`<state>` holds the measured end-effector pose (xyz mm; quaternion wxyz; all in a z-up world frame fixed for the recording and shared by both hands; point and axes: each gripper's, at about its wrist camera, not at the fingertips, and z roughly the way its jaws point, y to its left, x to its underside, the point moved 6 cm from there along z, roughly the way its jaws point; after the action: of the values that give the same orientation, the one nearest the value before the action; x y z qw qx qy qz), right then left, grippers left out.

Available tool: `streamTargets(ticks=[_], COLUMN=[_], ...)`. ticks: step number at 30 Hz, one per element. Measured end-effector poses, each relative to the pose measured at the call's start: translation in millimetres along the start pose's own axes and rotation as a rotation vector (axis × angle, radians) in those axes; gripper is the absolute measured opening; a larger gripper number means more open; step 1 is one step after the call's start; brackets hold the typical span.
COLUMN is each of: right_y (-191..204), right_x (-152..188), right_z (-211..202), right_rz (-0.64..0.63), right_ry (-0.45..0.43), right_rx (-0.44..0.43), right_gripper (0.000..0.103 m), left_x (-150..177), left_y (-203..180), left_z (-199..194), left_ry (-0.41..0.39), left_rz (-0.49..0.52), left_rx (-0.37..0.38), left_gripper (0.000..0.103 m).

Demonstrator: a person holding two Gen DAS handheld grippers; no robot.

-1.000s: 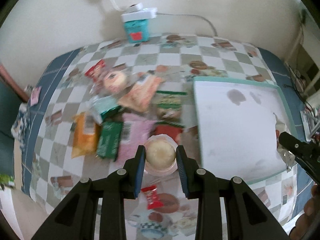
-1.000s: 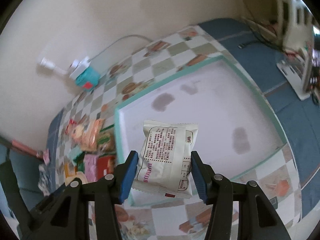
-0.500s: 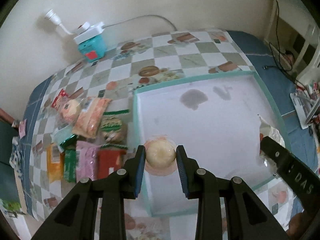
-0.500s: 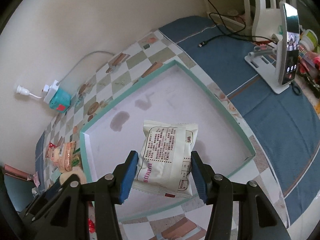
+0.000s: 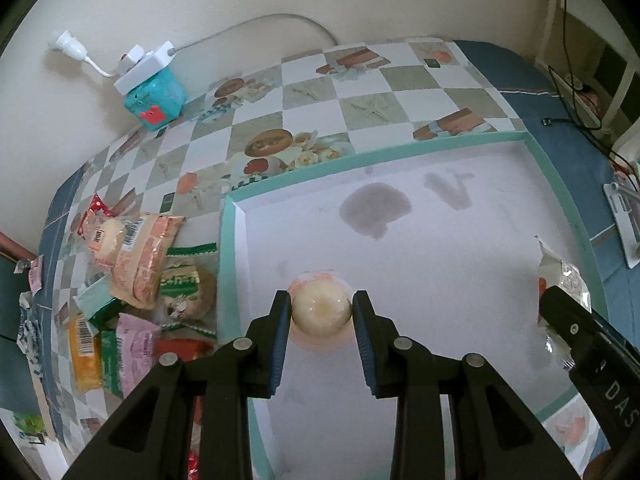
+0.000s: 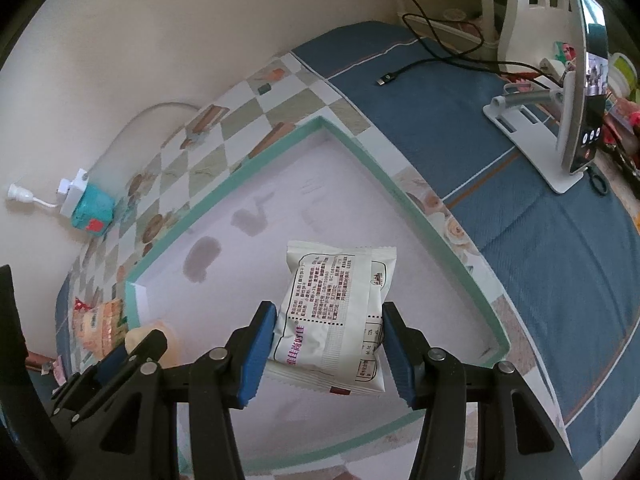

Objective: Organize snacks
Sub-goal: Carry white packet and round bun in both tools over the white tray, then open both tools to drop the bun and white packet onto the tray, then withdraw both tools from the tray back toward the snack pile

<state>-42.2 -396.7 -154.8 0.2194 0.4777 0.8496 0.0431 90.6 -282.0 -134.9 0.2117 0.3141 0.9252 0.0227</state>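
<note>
My left gripper (image 5: 321, 312) is shut on a round cream jelly cup (image 5: 321, 309) and holds it over the near left part of the white tray with a teal rim (image 5: 228, 248). My right gripper (image 6: 329, 330) is shut on a white snack packet (image 6: 336, 320) with printed text, held above the same tray (image 6: 436, 224). The right gripper and its packet (image 5: 560, 280) show at the right edge of the left wrist view. A pile of several snack packets (image 5: 136, 264) lies on the checked tablecloth left of the tray.
A teal box with a white power adapter (image 5: 154, 88) stands by the wall at the back left. A phone on a white stand (image 6: 576, 108) and a black cable (image 6: 432, 60) sit on the blue cloth to the right of the tray.
Both grippers have moved right, from the snack pile side to over the tray, each carrying its item. The jelly cup now hangs over the tray instead of the pile.
</note>
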Motion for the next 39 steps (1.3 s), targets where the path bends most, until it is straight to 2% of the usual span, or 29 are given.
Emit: streamTargets(ticks=[7, 9, 11, 15, 19, 23, 25, 28, 30, 32, 35, 39], right_y=[10, 11, 11, 14, 14, 19, 22, 29, 34, 39, 46, 53], right_x=[2, 3, 3, 3, 3, 3, 6, 11, 15, 18, 22, 30], right_z=[7, 8, 7, 3, -1, -9, -12, -18, -21, -26, -33, -43], right_rz=[-0.054, -0.063, -0.072, -0.109, -0.126, -0.158, -0.178, -0.215, -0.232, -0.248, -0.256, -0.255], right_ry=[0.006, 0.007, 0.001, -0.016, -0.019, -0.034, -0.043, -0.054, -0.06, -0.069, -0.086, -0.097], right_rx=[0.026, 0.037, 0.056, 0.094, 0.129, 0.17, 0.19, 0.214, 0.225, 0.225, 0.221, 0.208], right_gripper=[0.057, 0.058, 0.058, 0.066, 0.067, 0.07, 0.08, 0.081, 0.081, 0.081, 0.091, 0.094], left_x=[3, 4, 5, 2, 2, 6, 9, 14, 19, 23, 29, 40], left_y=[0, 0, 1, 8, 22, 38, 45, 55, 65, 76, 92, 110], left_z=[12, 11, 9, -1, -10, -17, -19, -22, -26, -30, -35, -42], left_ry=[0.004, -0.003, -0.008, -0.03, -0.034, -0.026, -0.024, -0.026, -0.032, -0.039, -0.042, -0.016], left_rz=[-0.033, -0.03, -0.038, -0.056, -0.109, -0.175, -0.199, -0.226, -0.241, -0.253, -0.278, -0.296], left_rx=[0.034, 0.033, 0.058, 0.065, 0.079, 0.088, 0.086, 0.075, 0.058, 0.039, 0.026, 0.038], left_gripper=[0.034, 0.041, 0.061, 0.063, 0.075, 0.077, 0.082, 0.086, 0.088, 0.096, 0.097, 0.097])
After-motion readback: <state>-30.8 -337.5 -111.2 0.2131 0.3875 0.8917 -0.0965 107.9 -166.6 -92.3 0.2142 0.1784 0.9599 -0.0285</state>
